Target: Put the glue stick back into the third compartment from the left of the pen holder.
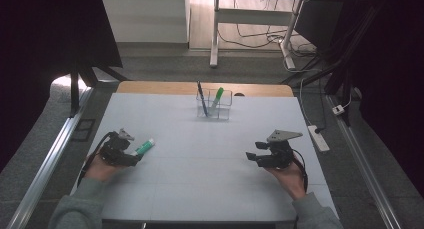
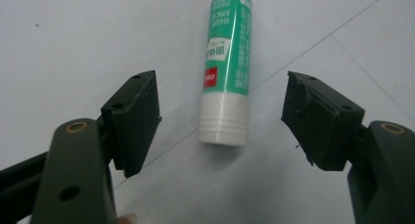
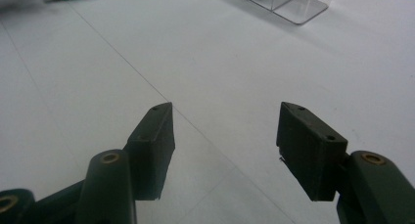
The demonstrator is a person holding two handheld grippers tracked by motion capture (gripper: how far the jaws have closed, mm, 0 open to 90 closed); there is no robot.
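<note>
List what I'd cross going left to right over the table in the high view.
Left gripper → glue stick → clear pen holder with a dark pen and green marker → right gripper.

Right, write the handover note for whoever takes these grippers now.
Left gripper: open, jaws either side of the glue stick, pads not touching it. The stick lies flat on the white mat, white end toward the gripper.
Right gripper: open, nothing between the jaws, at the right side of the mat.
Clear organizer stands at the far middle of the mat, with a blue pen and a green marker upright in it.
Done: pen and marker are in.
Left, most likely: close on the glue stick, lift it, put it in the organizer.
</note>
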